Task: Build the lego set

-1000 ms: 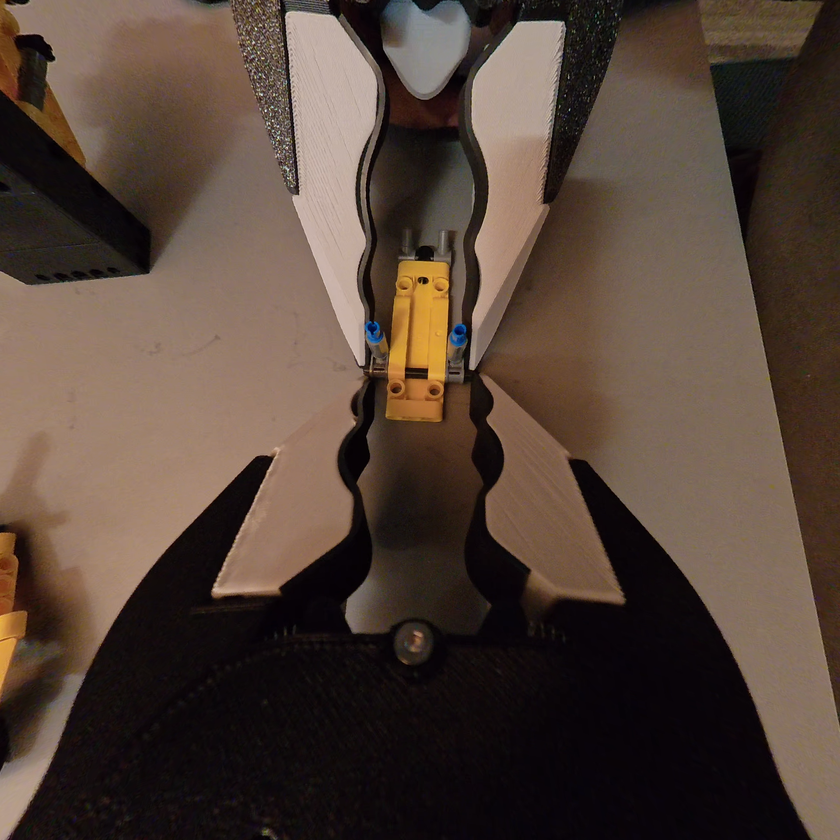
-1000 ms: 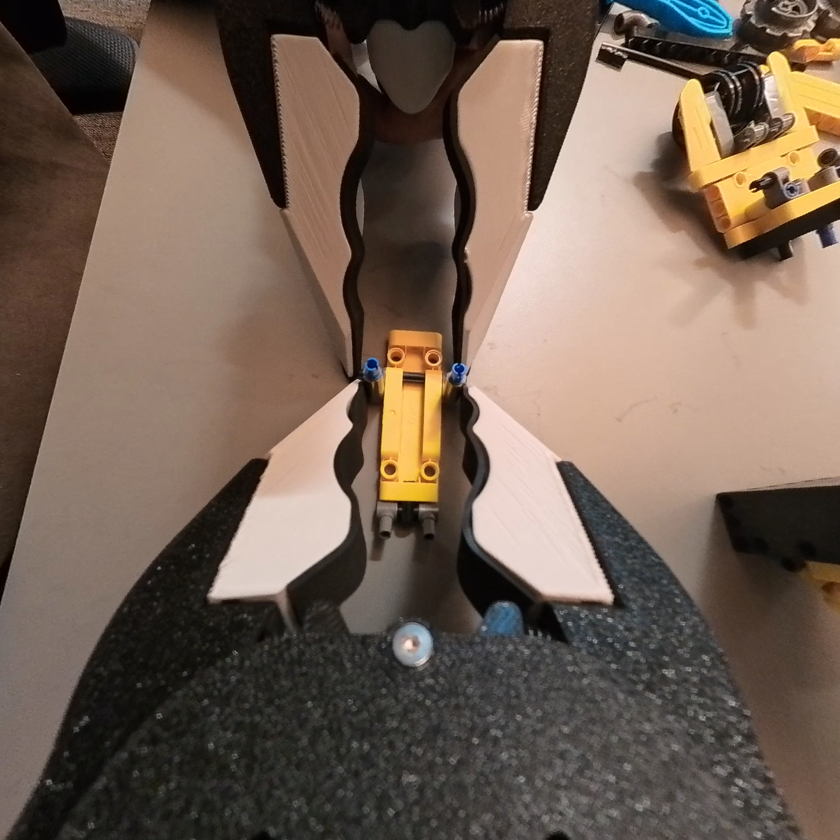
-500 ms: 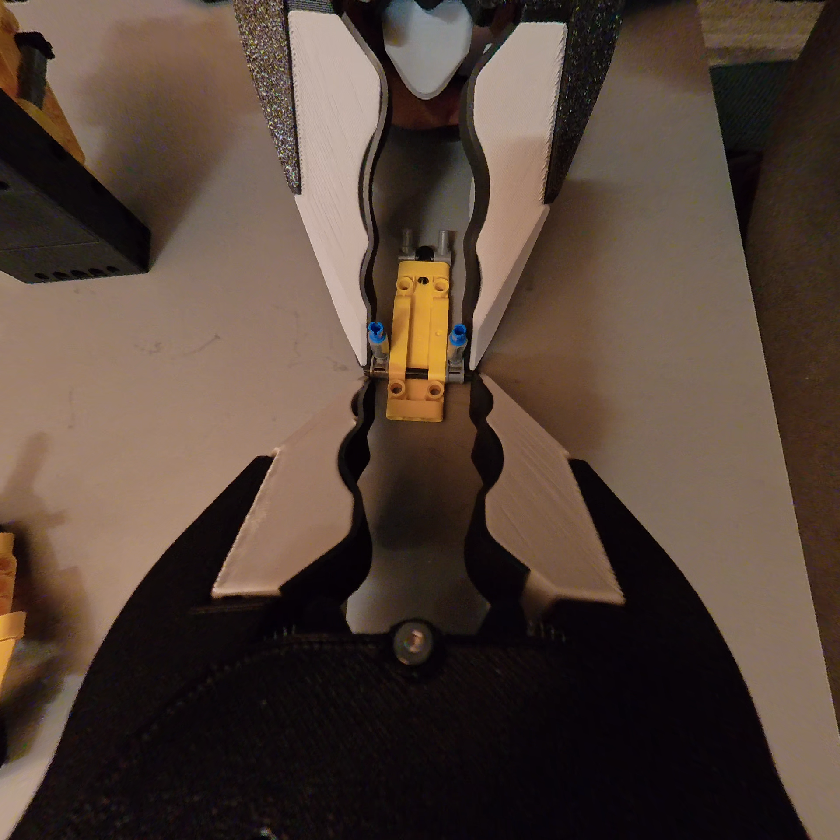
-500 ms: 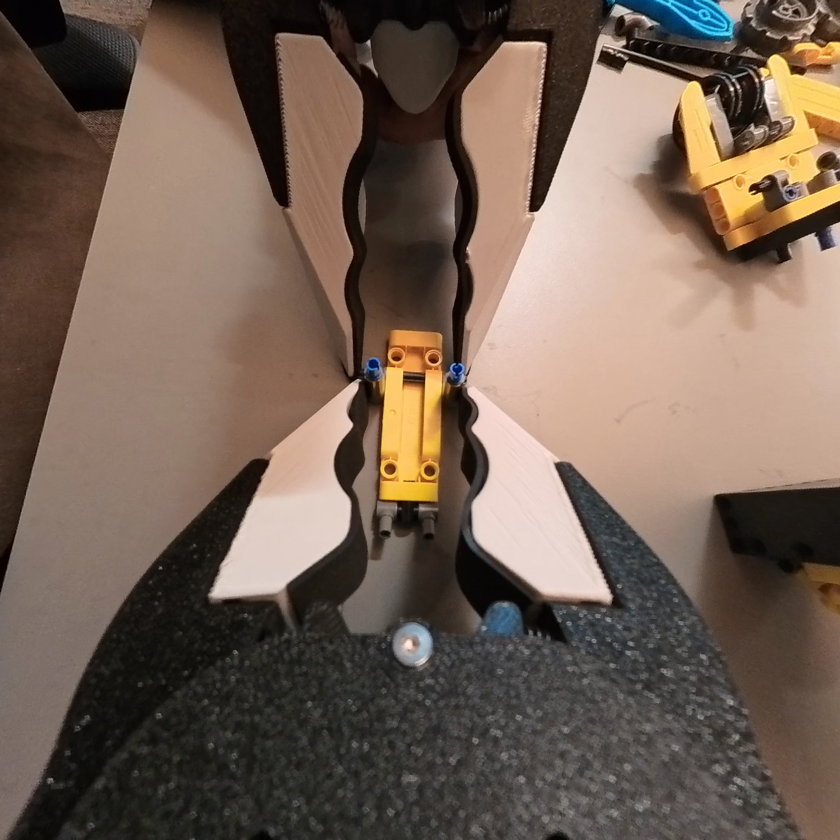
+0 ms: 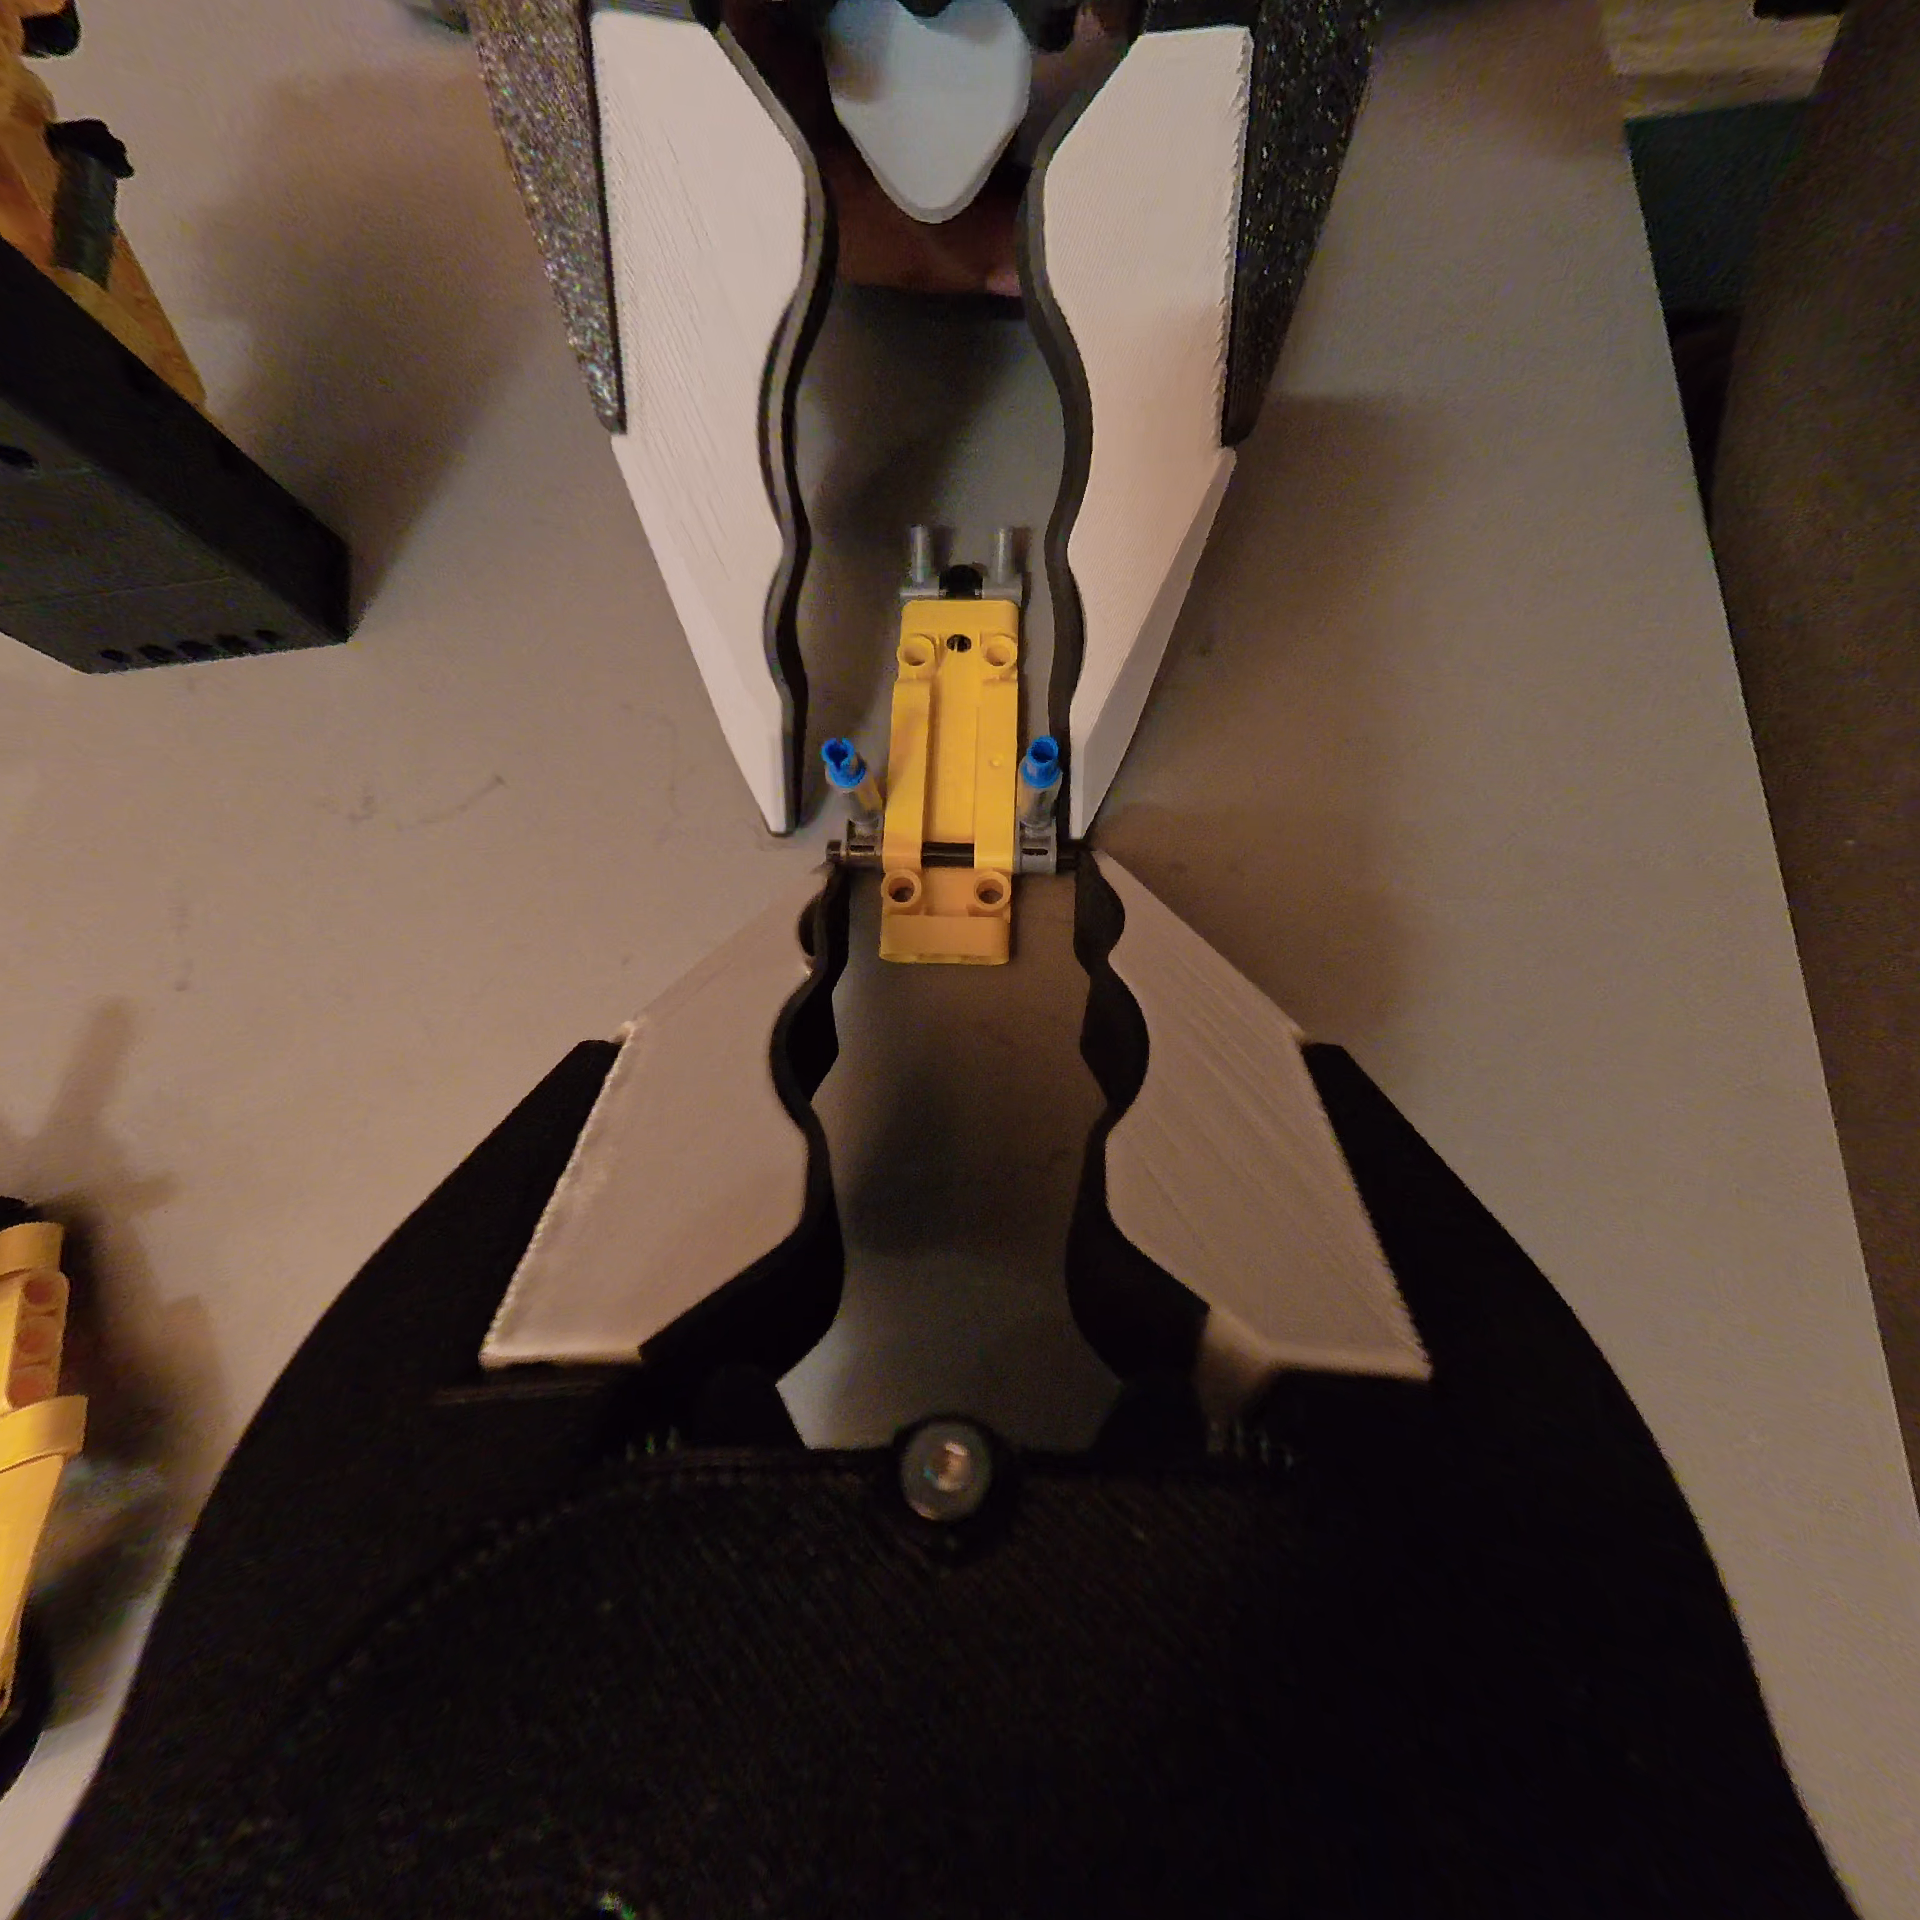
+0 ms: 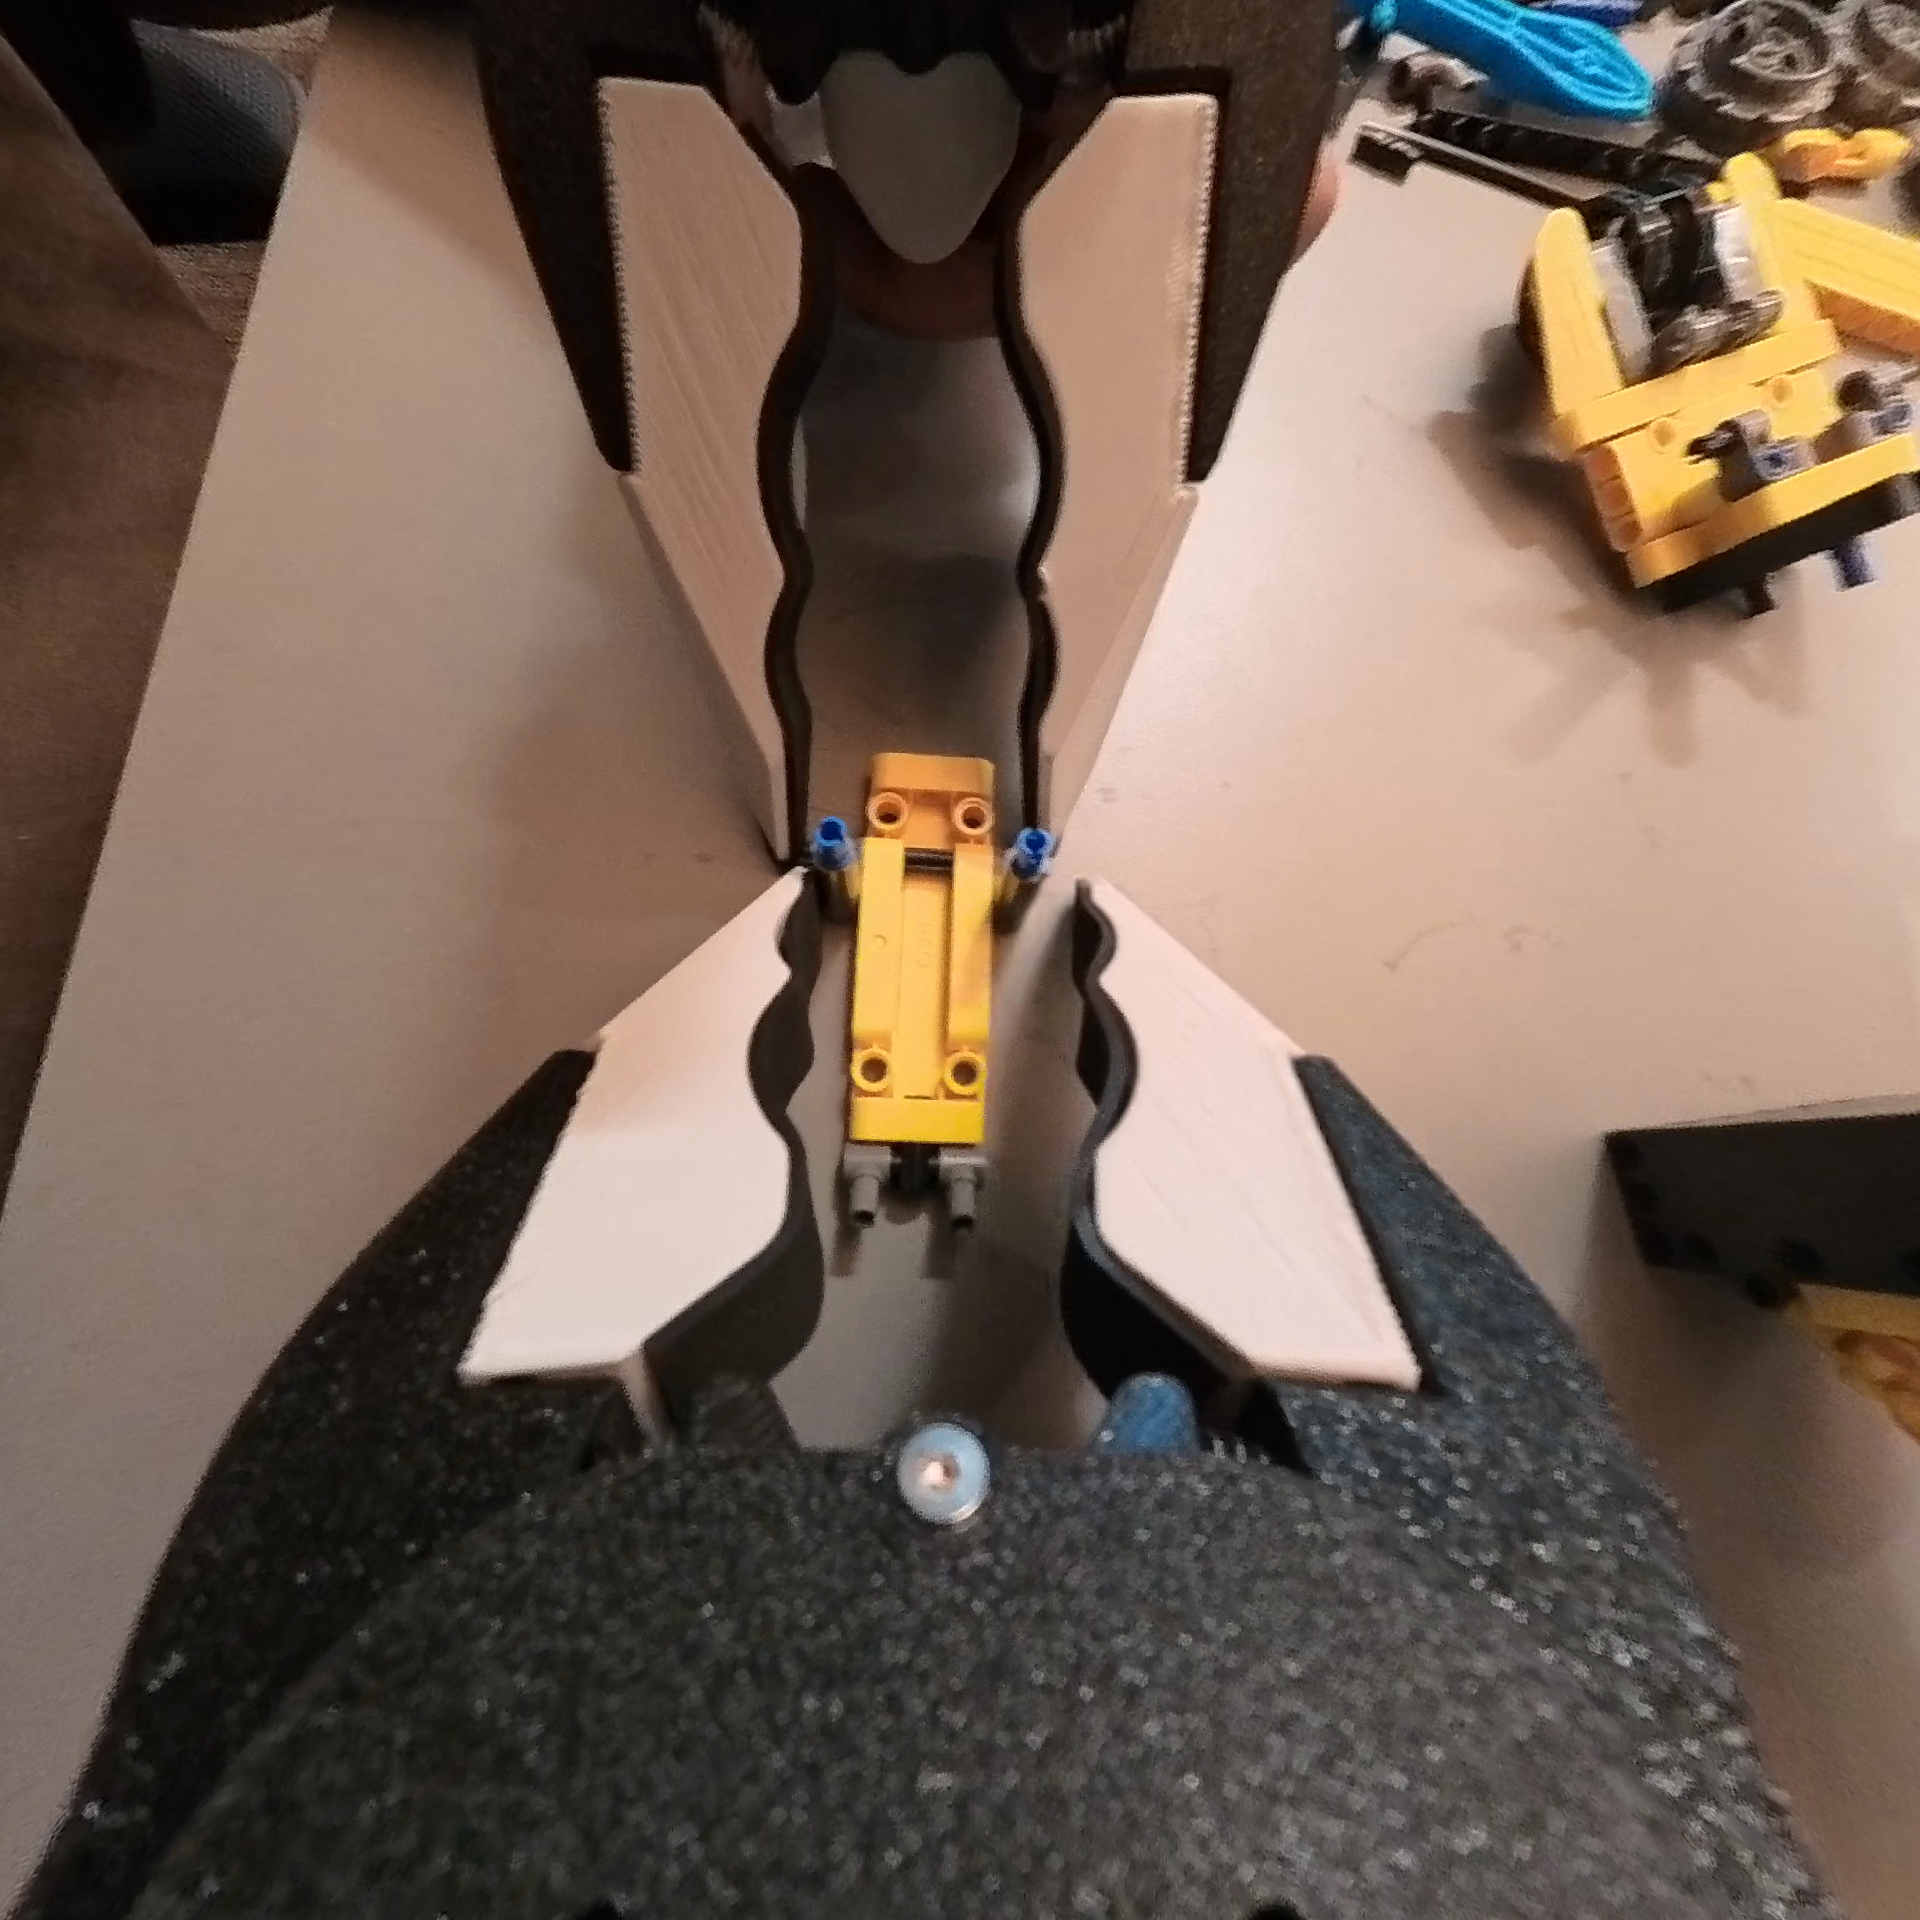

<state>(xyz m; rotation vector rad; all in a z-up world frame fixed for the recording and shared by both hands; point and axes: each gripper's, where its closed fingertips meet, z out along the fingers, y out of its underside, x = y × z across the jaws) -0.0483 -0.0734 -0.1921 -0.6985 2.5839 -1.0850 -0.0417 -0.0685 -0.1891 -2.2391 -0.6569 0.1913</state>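
Note:
A small yellow brick assembly (image 5: 951,769) with two blue pins, two grey pins and a black cross axle sits between both grippers over the grey table (image 5: 364,935). My left gripper (image 5: 956,868) is shut on it, fingertips against the axle ends. My right gripper (image 6: 940,888) faces it tip to tip and stands slightly open around the assembly (image 6: 920,966); its right fingertip (image 6: 1086,894) is clear of the blue pin. The right gripper also shows at the top of the left wrist view (image 5: 930,821), and the left gripper at the top of the right wrist view (image 6: 920,831).
A black block (image 5: 156,520) lies at the left and yellow parts (image 5: 31,1351) at the lower left. In the right wrist view there is a yellow vehicle build (image 6: 1714,416), a blue part (image 6: 1507,52), black wheels (image 6: 1766,52) and the black block (image 6: 1766,1195). The table edge runs close alongside. Less than 4 cm separates the two grippers' tips. Between my right fingertips and the black block (image 6: 1766,1195) there is roughly 11 centimeters. Seen from the left wrist view (image 5: 238,497) as well.
My right gripper's fingers have spread a little and let go of the assembly. The left gripper and the assembly have hardly moved.

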